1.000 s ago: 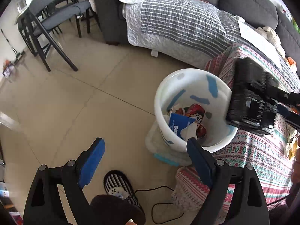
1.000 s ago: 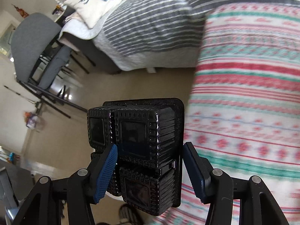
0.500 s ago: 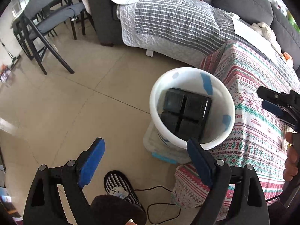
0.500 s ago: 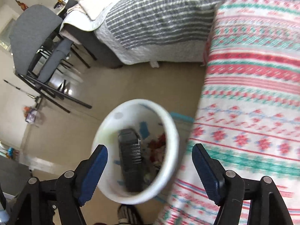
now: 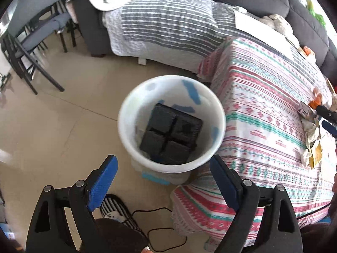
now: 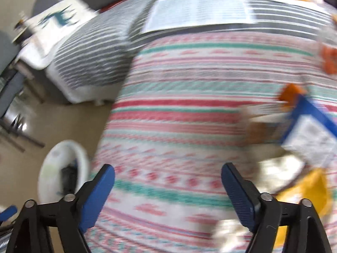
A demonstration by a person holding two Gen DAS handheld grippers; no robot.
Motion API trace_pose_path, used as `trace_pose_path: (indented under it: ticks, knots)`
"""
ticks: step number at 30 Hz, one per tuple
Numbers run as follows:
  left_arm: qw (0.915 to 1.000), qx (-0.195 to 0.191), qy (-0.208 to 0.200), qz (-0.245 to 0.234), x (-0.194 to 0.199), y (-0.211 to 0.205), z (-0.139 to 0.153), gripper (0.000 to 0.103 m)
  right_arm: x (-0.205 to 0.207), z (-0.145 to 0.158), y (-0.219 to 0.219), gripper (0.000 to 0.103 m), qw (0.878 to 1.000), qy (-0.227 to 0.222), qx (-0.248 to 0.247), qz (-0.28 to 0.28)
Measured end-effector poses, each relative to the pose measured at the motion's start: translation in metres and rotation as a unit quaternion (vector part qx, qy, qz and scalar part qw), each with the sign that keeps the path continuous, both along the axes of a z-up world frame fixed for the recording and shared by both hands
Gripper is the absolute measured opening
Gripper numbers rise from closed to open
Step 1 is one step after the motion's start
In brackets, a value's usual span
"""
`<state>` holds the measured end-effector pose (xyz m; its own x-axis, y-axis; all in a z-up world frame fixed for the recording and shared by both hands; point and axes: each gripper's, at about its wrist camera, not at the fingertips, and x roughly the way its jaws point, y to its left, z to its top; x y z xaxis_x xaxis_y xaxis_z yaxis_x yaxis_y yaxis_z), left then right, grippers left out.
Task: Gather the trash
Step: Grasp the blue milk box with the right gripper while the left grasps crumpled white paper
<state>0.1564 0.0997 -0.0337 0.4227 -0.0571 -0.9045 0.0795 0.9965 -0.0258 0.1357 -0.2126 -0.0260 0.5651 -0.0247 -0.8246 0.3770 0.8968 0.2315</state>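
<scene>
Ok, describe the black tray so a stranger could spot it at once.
Find the table under the striped red-and-green cloth; the white bin stands on the floor against its corner. The black tray lies inside that bin, a square of four ribbed compartments. It is the only black thing in there.

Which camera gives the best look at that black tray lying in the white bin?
The left wrist view: it looks straight down into the white bin, so the black tray shows its four compartments sharply. The right wrist view is motion-blurred and catches only a dark sliver of the tray at its left edge.
</scene>
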Motion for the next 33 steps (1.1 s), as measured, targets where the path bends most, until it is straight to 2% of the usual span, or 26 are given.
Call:
trace_pose_path:
  ticks: [2,3,5,7,12,19,25,26,28,33]
  knots:
    - [1.0,0.006,-0.003,-0.003,0.001,-0.009,0.001,0.093,-0.011,0.004,-0.024,0.098,0.999,-0.001,-0.007,-0.034]
    - [0.9999,0.009,-0.005,-0.003,0.002,-0.014,0.001,0.099,-0.014,0.006,-0.031,0.1,0.999,-0.001,-0.01,-0.045]
    - [0.9999,0.008,-0.01,-0.008,0.004,-0.024,0.003,0.103,-0.026,0.01,-0.055,0.101,0.997,-0.001,-0.018,-0.081]
    - [0.9998,0.004,-0.014,-0.017,0.005,-0.036,0.005,0.103,-0.035,0.013,-0.072,0.102,0.994,-0.002,-0.018,-0.105]
    - [0.9988,-0.004,-0.015,-0.047,0.008,-0.073,0.007,0.103,-0.054,0.008,-0.122,0.103,0.986,0.005,0.019,-0.168]
    - [0.9974,-0.007,-0.007,-0.072,0.01,-0.113,0.001,0.103,-0.053,-0.013,-0.148,0.103,0.979,0.003,0.107,-0.174]
    - [0.9969,-0.01,-0.009,-0.078,0.01,-0.139,-0.003,0.103,-0.04,-0.026,-0.151,0.102,0.981,0.014,0.102,-0.163]
    - [0.9966,-0.009,-0.012,-0.081,0.009,-0.142,-0.003,0.103,-0.039,-0.029,-0.152,0.097,0.981,0.015,0.106,-0.161]
    - [0.9959,-0.005,-0.02,-0.088,0.008,-0.15,-0.002,0.103,-0.04,-0.034,-0.154,0.095,0.98,0.012,0.118,-0.16]
    - [0.9939,-0.019,-0.022,-0.107,0.005,-0.17,-0.002,0.103,-0.055,-0.024,-0.163,0.094,0.98,0.007,0.115,-0.165]
